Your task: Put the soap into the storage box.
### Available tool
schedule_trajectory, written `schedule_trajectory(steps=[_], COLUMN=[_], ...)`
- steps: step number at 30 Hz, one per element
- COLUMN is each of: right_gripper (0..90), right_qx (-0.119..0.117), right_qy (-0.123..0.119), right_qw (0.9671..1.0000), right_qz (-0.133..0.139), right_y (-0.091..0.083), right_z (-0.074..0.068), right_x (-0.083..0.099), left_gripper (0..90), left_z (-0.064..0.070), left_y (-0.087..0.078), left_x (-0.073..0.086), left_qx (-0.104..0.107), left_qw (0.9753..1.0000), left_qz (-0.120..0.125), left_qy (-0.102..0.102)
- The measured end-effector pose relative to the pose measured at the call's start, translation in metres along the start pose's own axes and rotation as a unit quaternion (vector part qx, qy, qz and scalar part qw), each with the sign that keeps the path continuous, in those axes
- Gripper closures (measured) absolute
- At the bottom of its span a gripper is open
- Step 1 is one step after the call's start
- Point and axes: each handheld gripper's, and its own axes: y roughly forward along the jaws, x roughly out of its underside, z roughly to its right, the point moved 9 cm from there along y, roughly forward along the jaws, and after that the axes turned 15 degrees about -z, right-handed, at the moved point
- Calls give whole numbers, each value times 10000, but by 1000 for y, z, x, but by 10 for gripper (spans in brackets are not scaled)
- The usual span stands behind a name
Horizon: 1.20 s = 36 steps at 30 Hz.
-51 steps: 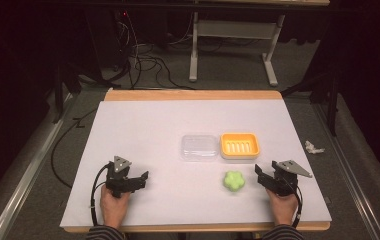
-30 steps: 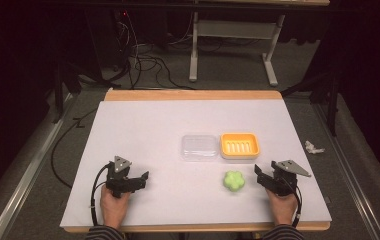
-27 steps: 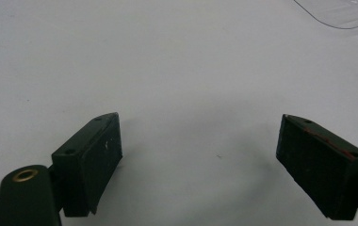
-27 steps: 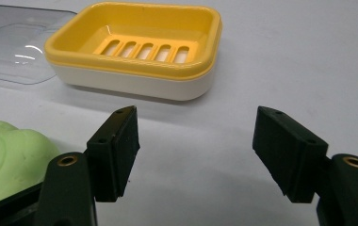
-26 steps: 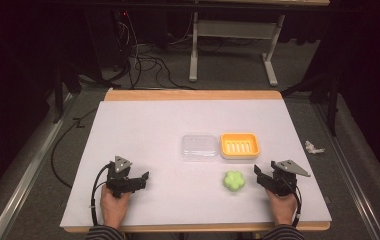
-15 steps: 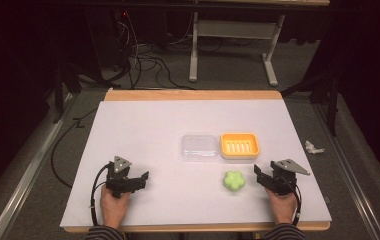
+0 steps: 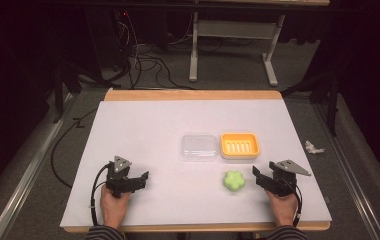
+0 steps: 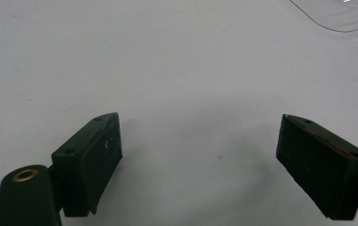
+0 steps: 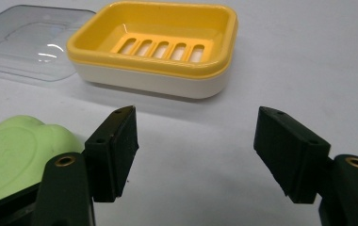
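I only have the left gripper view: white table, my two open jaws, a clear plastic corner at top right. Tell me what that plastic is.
Observer: A clear lid, flat on the table.
Operator: Say what's beside it.
Observer: A yellow soap dish, empty, right next to the lid.
Operator: Find the soap.
Observer: A green flower-shaped soap lies on the table, just left of the right gripper, whose jaws are open and empty.

Left gripper (image 8: 200, 155) fingers (image 8: 92, 160) spread over white table (image 8: 167, 70), perhaps touching.
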Motion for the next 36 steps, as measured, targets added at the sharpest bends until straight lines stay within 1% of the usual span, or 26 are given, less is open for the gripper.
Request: schedule_trajectory(steps=[5, 6, 7, 8, 13, 20, 22, 27, 29, 32, 34, 36], right_gripper=[289, 289, 291, 293, 293, 286, 279, 267, 258, 248, 240, 236], right_qx=[-43, -64, -74, -71, -113, -165, -195, -249, -238, -274, -299, -298], right_qy=[-73, -108, -94, -146, -197, -246, -293, -298, -351, -360, -327, -345], right_qw=[10000, 9999, 9999, 9999, 9997, 9996, 9994, 9992, 9991, 9990, 9990, 9989], right_qz=[-31, -39, -44, -41, -55, -10, -5, -36, 5, 8, -35, -51], right_y=[-3, -4, -5, -6, -11, -19, -21, -24, -26, -28, -28, -29], right_z=[-4, -5, -6, -7, -12, -17, -19, -24, -26, -28, -29, -30], right_x=[-2, -2, -2, -2, -1, -1, -1, 1, 1, 1, 3, 4], left_gripper=[154, 154, 154, 154, 154, 154, 154, 154, 154, 154, 154, 154], left_z=[0, 0, 0, 0, 0, 0, 0, 0, 0, 0, 0, 0], left_y=[0, 0, 0, 0, 0, 0, 0, 0, 1, 1, 1, 1], left_x=[-1, -1, -1, -1, 0, 0, 0, 0, 0, 0, 0, 0], left_qx=[12, 11, 13, 13, 8, 8, 3, 1, 6, 6, 0, 0], left_qw=[10000, 10000, 10000, 10000, 10000, 10000, 10000, 10000, 10000, 10000, 10000, 10000], left_qz=[37, 35, 31, 30, 17, -1, 2, 3, 3, 0, -12, -6], left_qy=[-34, -36, -36, -34, -26, -12, -8, -6, -17, -18, -19, -13])
